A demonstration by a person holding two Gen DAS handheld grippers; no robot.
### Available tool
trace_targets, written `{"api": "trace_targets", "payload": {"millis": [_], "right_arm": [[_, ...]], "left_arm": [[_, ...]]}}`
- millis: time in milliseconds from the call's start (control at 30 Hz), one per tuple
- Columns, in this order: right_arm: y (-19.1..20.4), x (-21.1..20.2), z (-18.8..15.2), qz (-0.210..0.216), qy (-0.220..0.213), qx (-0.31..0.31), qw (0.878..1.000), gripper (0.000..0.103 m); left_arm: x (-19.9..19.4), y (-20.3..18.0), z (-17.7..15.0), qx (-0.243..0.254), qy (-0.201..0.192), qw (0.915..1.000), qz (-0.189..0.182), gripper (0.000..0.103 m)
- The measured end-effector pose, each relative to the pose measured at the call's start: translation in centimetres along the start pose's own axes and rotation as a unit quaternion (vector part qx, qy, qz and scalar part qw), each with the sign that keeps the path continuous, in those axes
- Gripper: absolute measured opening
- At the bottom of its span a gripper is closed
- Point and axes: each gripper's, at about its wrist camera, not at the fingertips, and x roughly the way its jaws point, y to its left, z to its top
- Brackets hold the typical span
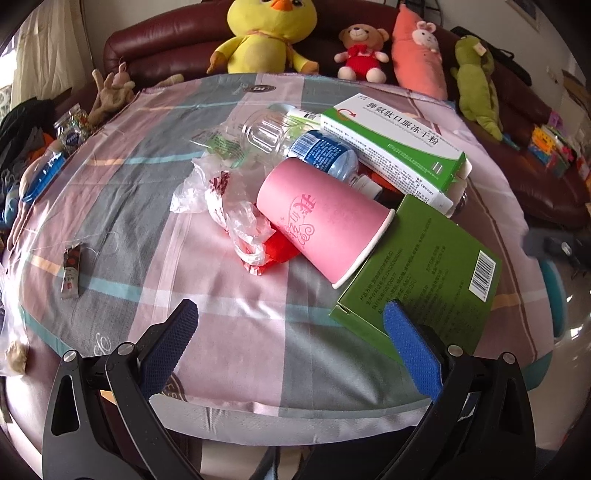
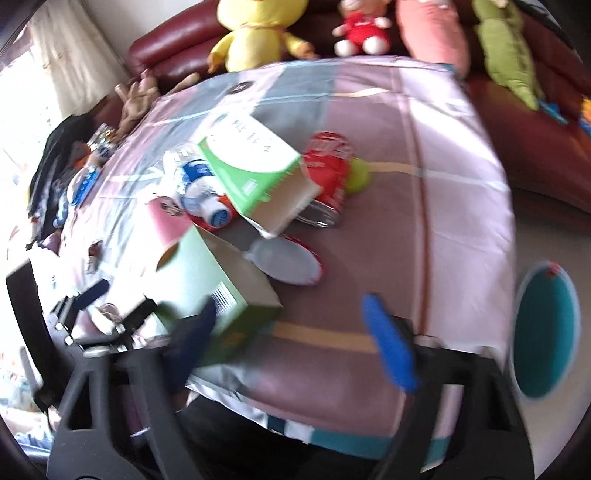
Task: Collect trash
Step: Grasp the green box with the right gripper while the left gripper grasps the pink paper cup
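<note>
Trash pile sits mid-frame on the checked cloth [image 1: 155, 177]. Dark green box [image 1: 424, 280] lies lower right, long axis diagonal, its corner just beside the left gripper [image 1: 291, 325], jaws apart, empty. Right gripper [image 2: 291, 325] is blurred, also apart.

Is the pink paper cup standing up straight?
No, the pink paper cup lies on its side, its rim against the dark green cardboard box.

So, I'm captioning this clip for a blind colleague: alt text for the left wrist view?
An open left claw hovers over a checked cloth piled with trash: a tipped pink paper cup, a clear plastic bottle, a crumpled plastic bag and two green boxes. Plush toys line a sofa behind.
</note>
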Motion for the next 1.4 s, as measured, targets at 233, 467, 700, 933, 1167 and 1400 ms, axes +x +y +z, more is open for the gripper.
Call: {"api": "trace_targets", "payload": {"millis": [233,467,700,933,1167,1400], "right_arm": [[3.0,3.5,2.8,0.082,0.069,-0.026,0.994,0.054],[6.2,5.5,3.0,0.13,0.131,-0.044,0.982,0.026],[10.1,6.0,1.7,0.142,0.158,-0.08,0.974,0.012],[10.4,1.8,1.3,0.115,0.1,-0.086,0.984,0.001],[6.3,-1.1,2.1,0.107,0.061,-0.031,0.992,0.001],[3.0,-2.6,2.4,0.083,0.022,-0.001,0.996,0.001]], "left_arm": [[0.0,1.2,-0.5,-0.014,0.002,0.9998,-0.015,0.1],[0.2,3.3,-1.2,-0.039,0.007,0.9988,-0.028,0.1],[1.4,5.6,-1.4,-0.074,0.036,0.9958,-0.039,0.1],[1.3,6.2,-0.8,-0.075,0.039,0.9953,-0.047,0.099],[0.6,5.7,1.6,-0.072,0.031,0.9952,-0.058,0.099],[0.8,3.6,3.6,-0.075,0.052,0.9904,-0.104,0.099]]}}
